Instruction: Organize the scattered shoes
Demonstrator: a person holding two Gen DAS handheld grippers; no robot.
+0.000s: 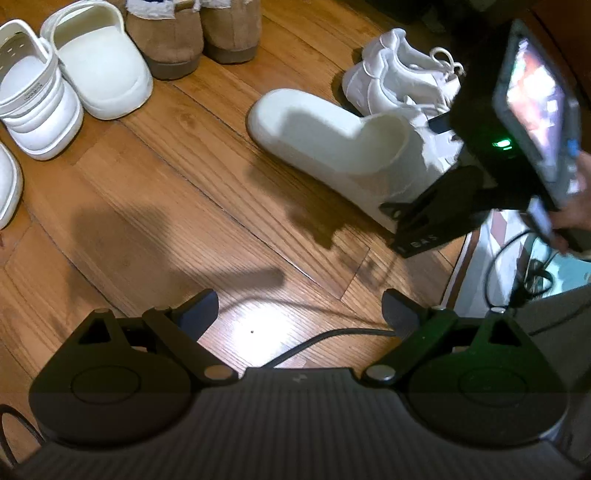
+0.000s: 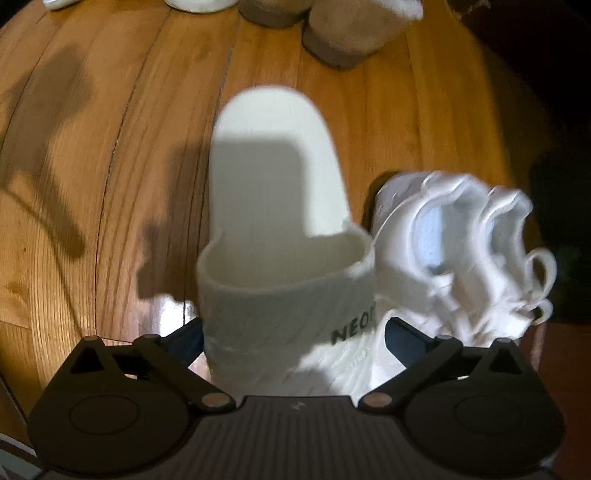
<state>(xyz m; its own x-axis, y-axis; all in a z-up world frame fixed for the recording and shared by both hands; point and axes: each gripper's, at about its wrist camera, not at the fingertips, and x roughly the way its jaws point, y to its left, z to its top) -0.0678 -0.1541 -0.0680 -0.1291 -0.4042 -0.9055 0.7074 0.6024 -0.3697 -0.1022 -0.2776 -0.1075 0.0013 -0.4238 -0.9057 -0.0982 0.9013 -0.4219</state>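
A white slide sandal (image 2: pixel 273 206) with "NEO" lettering on its band lies on the wooden floor, toe pointing away. My right gripper (image 2: pixel 295 336) is open, with one finger on each side of the slide's band end. Whether the pads touch it is unclear through the blur. A pair of white lace-up sneakers (image 2: pixel 461 251) sits against the slide's right side. In the left wrist view the same slide (image 1: pixel 325 140) and sneakers (image 1: pixel 402 81) lie at upper right. My left gripper (image 1: pixel 299 310) hangs open over bare floor with nothing between its fingers.
Along the far side stand a matching white slide (image 1: pixel 103 70), a white strap sandal (image 1: pixel 33 99) and a pair of tan suede shoes (image 1: pixel 192 33). Another white shoe (image 1: pixel 7 184) shows at the left edge. A hand (image 1: pixel 576 206) holds the right gripper; a cable (image 1: pixel 332 334) trails over the floor.
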